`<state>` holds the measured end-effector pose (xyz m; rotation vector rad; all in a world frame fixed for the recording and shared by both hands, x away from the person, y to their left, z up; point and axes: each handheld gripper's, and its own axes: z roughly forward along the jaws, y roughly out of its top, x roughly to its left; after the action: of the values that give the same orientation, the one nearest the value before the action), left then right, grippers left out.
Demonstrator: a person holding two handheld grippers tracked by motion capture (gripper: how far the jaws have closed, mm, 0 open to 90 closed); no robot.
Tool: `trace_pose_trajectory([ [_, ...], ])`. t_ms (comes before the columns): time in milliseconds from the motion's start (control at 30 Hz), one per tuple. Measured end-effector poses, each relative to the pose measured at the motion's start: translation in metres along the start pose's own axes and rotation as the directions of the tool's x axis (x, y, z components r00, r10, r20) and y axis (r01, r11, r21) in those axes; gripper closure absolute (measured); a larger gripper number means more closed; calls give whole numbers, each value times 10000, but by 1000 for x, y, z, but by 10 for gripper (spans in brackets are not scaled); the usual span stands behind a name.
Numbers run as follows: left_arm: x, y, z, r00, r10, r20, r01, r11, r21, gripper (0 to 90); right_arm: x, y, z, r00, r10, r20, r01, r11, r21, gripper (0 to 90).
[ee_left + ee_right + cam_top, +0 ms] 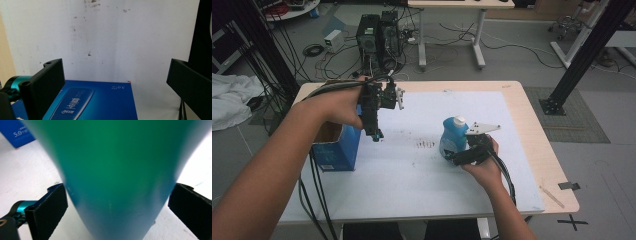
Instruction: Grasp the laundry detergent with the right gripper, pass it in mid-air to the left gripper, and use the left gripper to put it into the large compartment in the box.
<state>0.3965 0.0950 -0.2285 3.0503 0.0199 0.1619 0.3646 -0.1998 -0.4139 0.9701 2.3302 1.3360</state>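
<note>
bottle: blue translucent plastic bottle with a white cap [453, 136], upright on the white sheet on the desk [522, 107], right of centre
bottle axis: vertical, cap up; body widens toward the base
right hand-held gripper [460, 156]: at the bottle's lower body, on its near-right side, reaching in roughly level
right jaws: apart, one on each side of the bottle body [117, 180]; in the right gripper view there's a gap on both sides, so not clamped yet
key relation: bottle sits dead ahead between the right jaws, very close to the camera; closing should catch it across its width, at right angles to its long axis
left hand-held gripper [374, 131]: held up over the left part of the sheet, pointing down, well apart from the bottle
left jaws: wide apart, nothing between them
box: open blue cardboard box with white print [334, 150] at the left edge of the desk, just beside and below the left hand-held gripper; its printed face [100, 100] lies low between the jaws in the left gripper view
nearer hand: right, clearly
judgement: next move is likely a squeeze on the bottle
risk: tapered body could slide in the pads if gripped too high
</note>
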Motion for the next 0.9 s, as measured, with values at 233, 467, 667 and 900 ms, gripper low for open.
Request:
trace_pose_trajectory([
  [233, 0, 1, 1, 10000, 25, -5, -25, 10000, 9, 16, 2, -1, 1, 9998, -98, 186, 99, 9999, -56, 144],
  [467, 0, 2, 2, 10000, 67, 4, -67, 10000, 48, 16, 1, -2, 2, 9998, -30, 218, 32, 10000, -72, 145],
  [667, 0, 3, 3, 10000, 55, 26, -55, 9999, 151, 17, 2, -3, 3, 9993, -4, 365, 7, 10000, -94, 187],
  [900, -1, 4, 2, 10000, 85, -5, -85, 9999, 94, 16, 3, -2, 4, 9985, -51, 540, 65, 9997, -246, 262],
])
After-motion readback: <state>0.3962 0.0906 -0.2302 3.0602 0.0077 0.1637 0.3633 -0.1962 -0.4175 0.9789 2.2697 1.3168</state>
